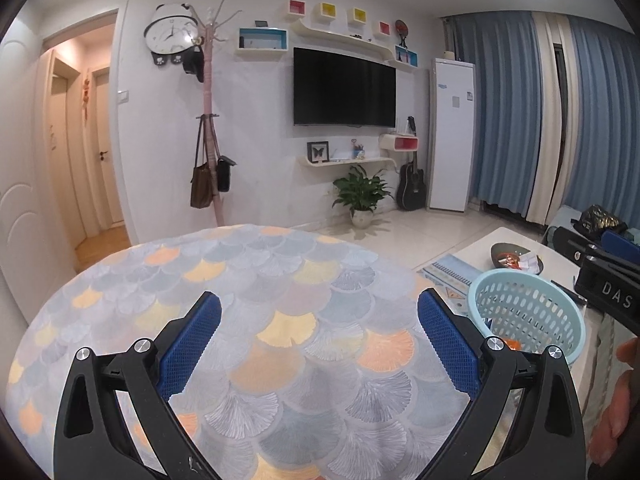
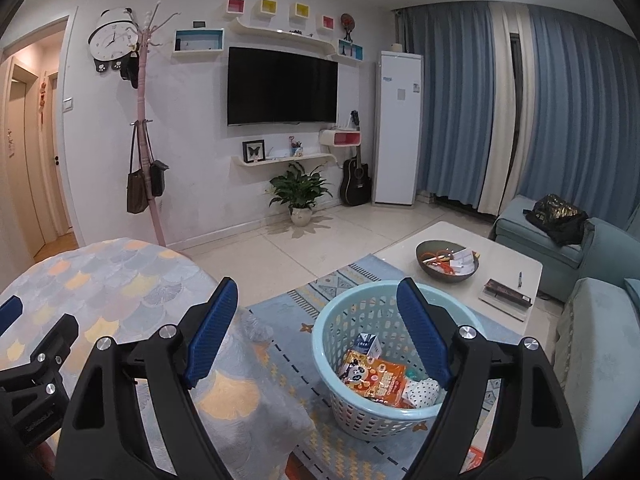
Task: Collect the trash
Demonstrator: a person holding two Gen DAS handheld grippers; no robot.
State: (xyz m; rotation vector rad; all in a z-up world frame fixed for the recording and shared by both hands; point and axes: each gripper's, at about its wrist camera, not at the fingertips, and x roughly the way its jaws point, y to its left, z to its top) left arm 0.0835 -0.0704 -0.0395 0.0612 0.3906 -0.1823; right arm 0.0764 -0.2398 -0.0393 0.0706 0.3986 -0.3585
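Note:
A light blue perforated basket (image 2: 344, 364) stands on the rug beside a round table; it also shows in the left wrist view (image 1: 528, 308). Inside lie an orange snack packet (image 2: 376, 378), a small carton (image 2: 369, 345) and a dotted wrapper (image 2: 422, 392). My right gripper (image 2: 316, 328) is open and empty, held above the basket's left rim and the table edge. My left gripper (image 1: 320, 340) is open and empty above the round table with the fan-patterned cloth (image 1: 256, 288). The right gripper shows at the right of the left wrist view (image 1: 608, 280).
A white coffee table (image 2: 496, 256) holds a dark bowl of bits (image 2: 446, 264), a book (image 2: 506, 294) and a pen. A teal sofa (image 2: 592, 320) with a black bag (image 2: 558, 216) is at right. A plant (image 2: 300, 196), guitar and coat rack (image 2: 146, 140) line the far wall.

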